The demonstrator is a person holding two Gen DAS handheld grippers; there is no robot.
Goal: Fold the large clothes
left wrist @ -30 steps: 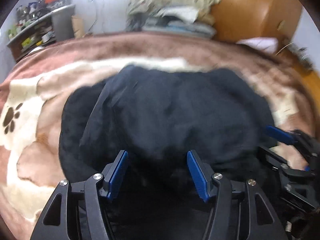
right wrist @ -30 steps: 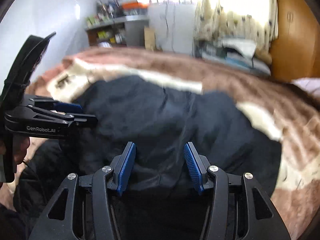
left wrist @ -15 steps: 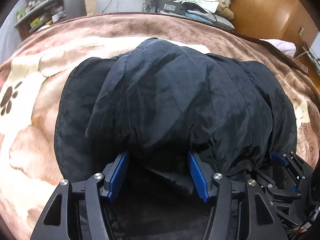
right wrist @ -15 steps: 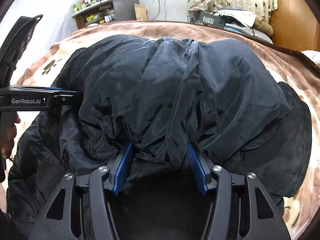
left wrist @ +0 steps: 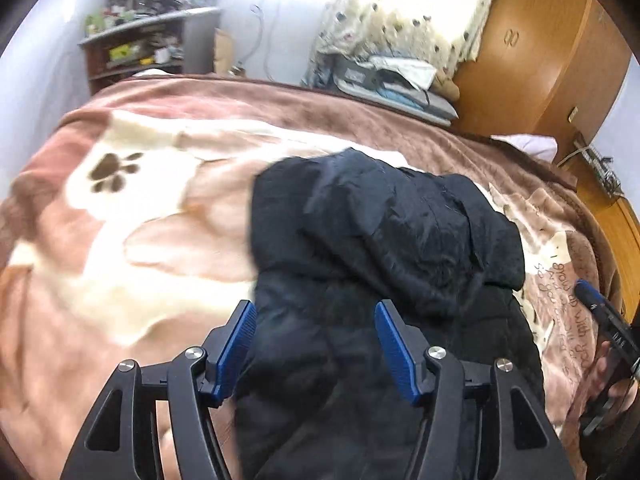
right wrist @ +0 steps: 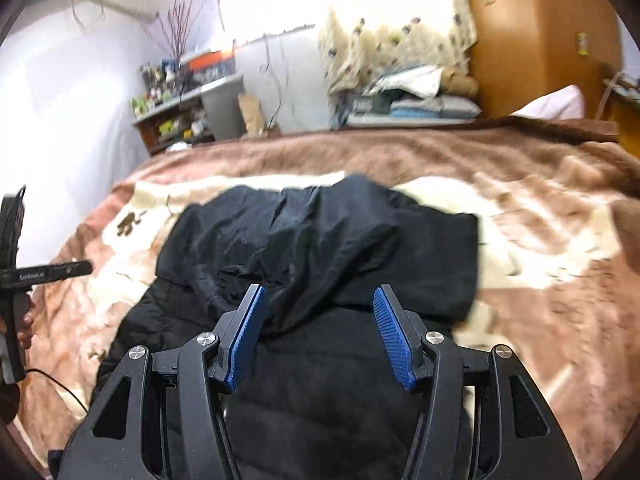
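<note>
A black padded jacket (left wrist: 384, 264) lies bunched on the bed, its far part folded over the near part; it also shows in the right wrist view (right wrist: 320, 248). My left gripper (left wrist: 316, 344) is open and empty, held above the jacket's near left edge. My right gripper (right wrist: 320, 340) is open and empty, above the jacket's near middle. The right gripper's finger shows at the right edge of the left wrist view (left wrist: 600, 312). The left gripper shows at the left edge of the right wrist view (right wrist: 44, 272).
The bed carries a brown and cream blanket (left wrist: 132, 216) with a paw print (left wrist: 114, 172). A pile of folded clothes (left wrist: 392, 84) lies at the far edge. A cluttered shelf (left wrist: 148, 44) stands at the back left, a wooden wardrobe (left wrist: 540, 48) at the back right.
Both grippers have lifted up and back off the jacket. The jacket's raised part has dropped and lies flat, folded over itself. The views now tilt up toward the room.
</note>
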